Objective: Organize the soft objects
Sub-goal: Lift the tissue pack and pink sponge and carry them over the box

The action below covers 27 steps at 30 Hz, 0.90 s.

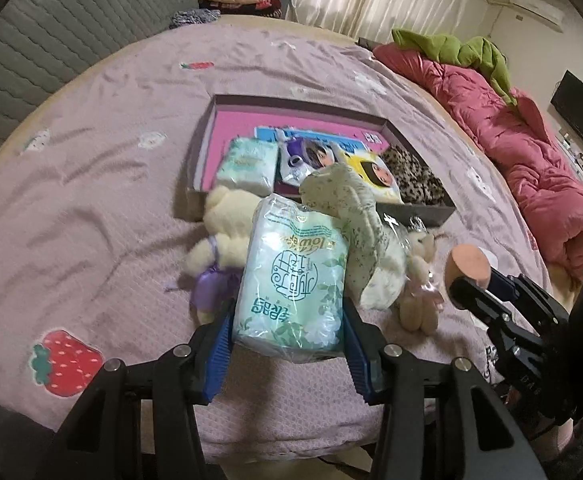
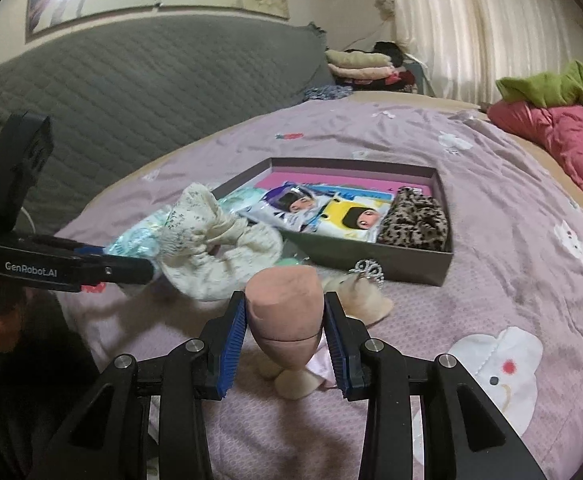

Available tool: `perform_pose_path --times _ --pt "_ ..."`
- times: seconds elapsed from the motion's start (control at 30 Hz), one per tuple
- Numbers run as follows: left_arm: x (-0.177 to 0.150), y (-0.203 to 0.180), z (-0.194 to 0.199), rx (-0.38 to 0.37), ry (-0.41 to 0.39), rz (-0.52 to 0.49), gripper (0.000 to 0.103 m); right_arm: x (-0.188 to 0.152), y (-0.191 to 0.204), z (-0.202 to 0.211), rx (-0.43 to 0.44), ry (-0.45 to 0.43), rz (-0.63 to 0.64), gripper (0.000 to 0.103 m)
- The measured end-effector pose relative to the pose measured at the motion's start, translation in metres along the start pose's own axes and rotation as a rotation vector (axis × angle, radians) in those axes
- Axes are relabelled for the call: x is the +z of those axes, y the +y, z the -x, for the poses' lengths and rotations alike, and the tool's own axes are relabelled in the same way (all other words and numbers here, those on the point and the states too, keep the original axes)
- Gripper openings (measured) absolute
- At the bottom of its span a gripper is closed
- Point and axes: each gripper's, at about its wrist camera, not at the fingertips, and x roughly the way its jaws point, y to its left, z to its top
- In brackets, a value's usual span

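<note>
Two tools loaded | left tool (image 1: pixel 289 332) grips tissue pack (image 1: pixel 291 280) | right tool (image 2: pixel 284 332) grips sponge (image 2: pixel 285 304), seemingly | box (image 2: pixel 411 258) beyond

Dim, soft indoor light; strong fisheye bending, dark corners; slight motion blur.

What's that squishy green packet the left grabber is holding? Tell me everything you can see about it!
The tissue packet is a soft, puffy pack in crinkly clear plastic, pale mint green with leaf prints and darker green writing. The left gripper pinches its near end between blue pads, so it points away toward the box. Its far corner overlaps the floral cloth; plush toys lie beneath.
</note>
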Motion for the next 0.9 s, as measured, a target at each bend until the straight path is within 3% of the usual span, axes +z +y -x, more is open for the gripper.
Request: perform_pose_path --times 0.3,0.9 --pt "0.005 0.007 0.004 0.026 -0.019 0.017 0.050 0.001 -0.020 0.005 -0.014 -0.019 -0.080 0.039" --pt "0.024 -0.024 0.003 -0.029 -0.077 -0.008 0.050 0.016 -0.021 -0.004 -0.043 -0.057 -0.042 0.039"
